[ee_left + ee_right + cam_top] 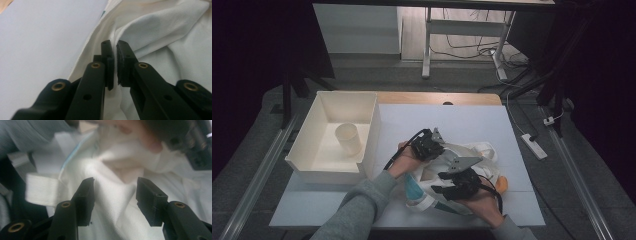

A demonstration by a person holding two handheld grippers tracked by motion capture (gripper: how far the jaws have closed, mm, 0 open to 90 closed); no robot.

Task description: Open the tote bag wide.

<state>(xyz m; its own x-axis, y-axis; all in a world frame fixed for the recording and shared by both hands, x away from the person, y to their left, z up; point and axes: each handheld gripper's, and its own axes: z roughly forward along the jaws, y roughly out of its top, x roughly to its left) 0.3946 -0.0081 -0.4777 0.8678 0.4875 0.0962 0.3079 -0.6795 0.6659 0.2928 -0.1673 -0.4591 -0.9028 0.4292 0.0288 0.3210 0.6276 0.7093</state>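
On white table (pixel 452 117), I see crumpled white woven garment (pixel 160 27); left hand-held gripper (pixel 115 46) clenched on fabric fold, right hand-held gripper (pixel 115 186) spread, angled over cloth.

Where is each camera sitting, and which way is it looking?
High view: above the table, looking forward and down; sleeves, hands and both grippers show over the white cloth, beside a box with a cup.
Left gripper view: rides the left gripper, looking along jaws pinched on a fold of cloth.
Right gripper view: rides the right gripper, jaws apart over cloth.
Shared: the cloth.
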